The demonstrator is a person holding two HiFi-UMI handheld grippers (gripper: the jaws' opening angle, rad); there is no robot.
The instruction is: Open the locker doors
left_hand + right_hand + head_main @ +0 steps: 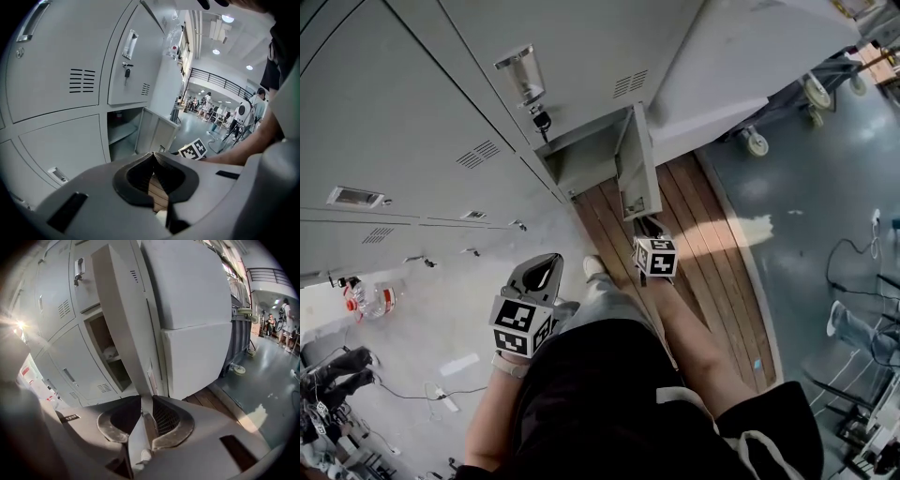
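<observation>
The grey lockers fill the left of the head view. One low locker door stands swung out from its open compartment. My right gripper is at that door's free edge. In the right gripper view the door runs down between the jaws, and the right gripper is shut on its edge. My left gripper hangs lower left, away from the lockers, shut and empty. The left gripper view shows the open compartment and the closed door above it with a key in the lock.
A strip of wooden boards lies in front of the lockers. A white cabinet on wheels stands to their right. Plastic bottles and cables lie on the floor. People stand far down the hall.
</observation>
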